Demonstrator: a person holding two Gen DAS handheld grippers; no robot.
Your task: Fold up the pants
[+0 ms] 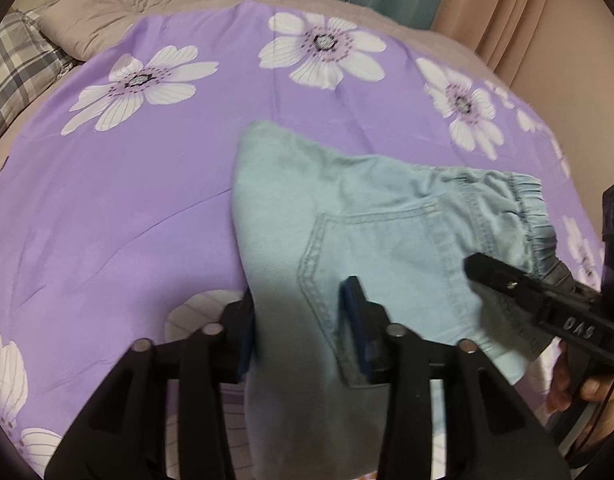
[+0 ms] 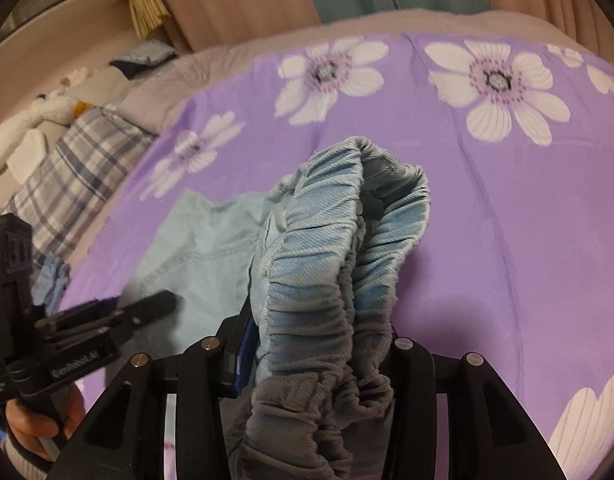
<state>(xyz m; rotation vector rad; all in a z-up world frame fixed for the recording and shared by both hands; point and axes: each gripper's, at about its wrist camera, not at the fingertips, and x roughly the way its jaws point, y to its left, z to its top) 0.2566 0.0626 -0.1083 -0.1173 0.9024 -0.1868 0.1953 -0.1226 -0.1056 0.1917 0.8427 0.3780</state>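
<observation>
Light blue denim pants (image 1: 367,216) lie partly folded on a purple flowered sheet (image 1: 127,200), back pocket up, elastic waistband to the right. My left gripper (image 1: 299,320) is shut on a fold of the pants near the pocket. My right gripper (image 2: 319,344) is shut on the bunched elastic waistband (image 2: 339,240), which is lifted off the sheet. The right gripper also shows in the left wrist view (image 1: 547,304) at the waistband. The left gripper shows in the right wrist view (image 2: 107,316) over the pants fabric.
The purple sheet (image 2: 507,220) covers a bed with a beige blanket (image 1: 119,8) beneath. Plaid pillows (image 1: 15,64) lie at the left, also in the right wrist view (image 2: 75,168). Curtains (image 1: 507,0) hang behind the bed.
</observation>
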